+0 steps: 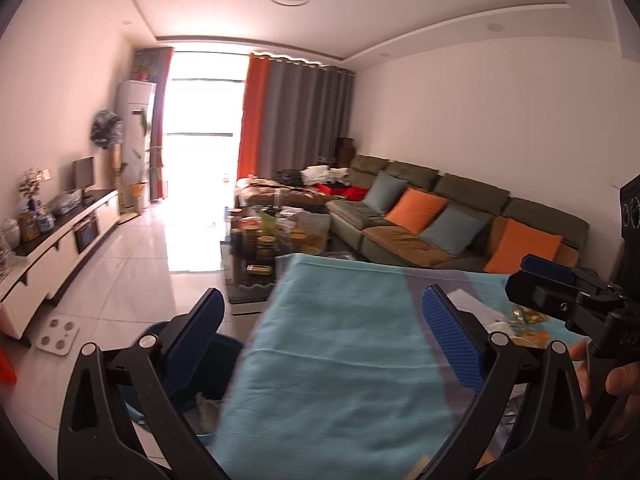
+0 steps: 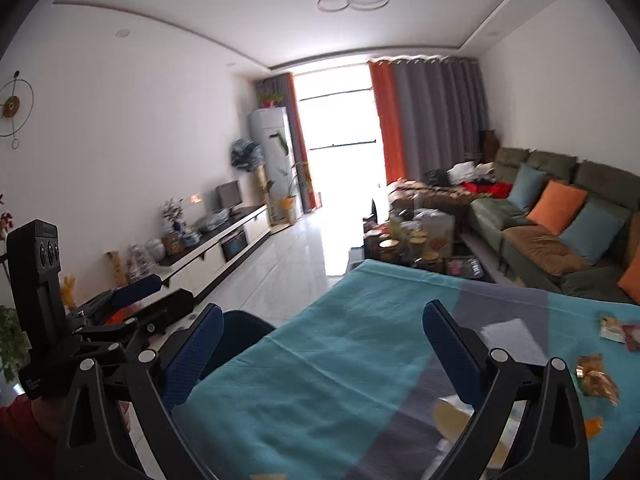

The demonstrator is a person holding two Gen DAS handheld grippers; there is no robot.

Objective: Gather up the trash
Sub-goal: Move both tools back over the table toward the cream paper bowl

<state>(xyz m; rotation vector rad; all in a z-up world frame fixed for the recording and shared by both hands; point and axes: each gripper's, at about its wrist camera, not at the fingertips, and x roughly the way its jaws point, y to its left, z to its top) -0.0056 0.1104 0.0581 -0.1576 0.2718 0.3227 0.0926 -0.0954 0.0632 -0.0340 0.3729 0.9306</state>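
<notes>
Wrappers (image 2: 596, 372) lie on the table (image 2: 320, 380), right side; a bin (image 1: 224, 364), perhaps, sits left below.

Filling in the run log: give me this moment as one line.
left gripper: open, empty | right gripper: open, empty | wrappers: on teal tablecloth | bin: left of table

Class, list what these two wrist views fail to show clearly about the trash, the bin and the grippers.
- Bin, left wrist view: dark container beside the table; left gripper and the teal tablecloth cover most of it, so its contents are unreadable.
- Wrappers, right wrist view: blurred, print illegible.
- White paper, left wrist view: partly behind a finger.
- Right gripper: open, and holding nothing.
</notes>
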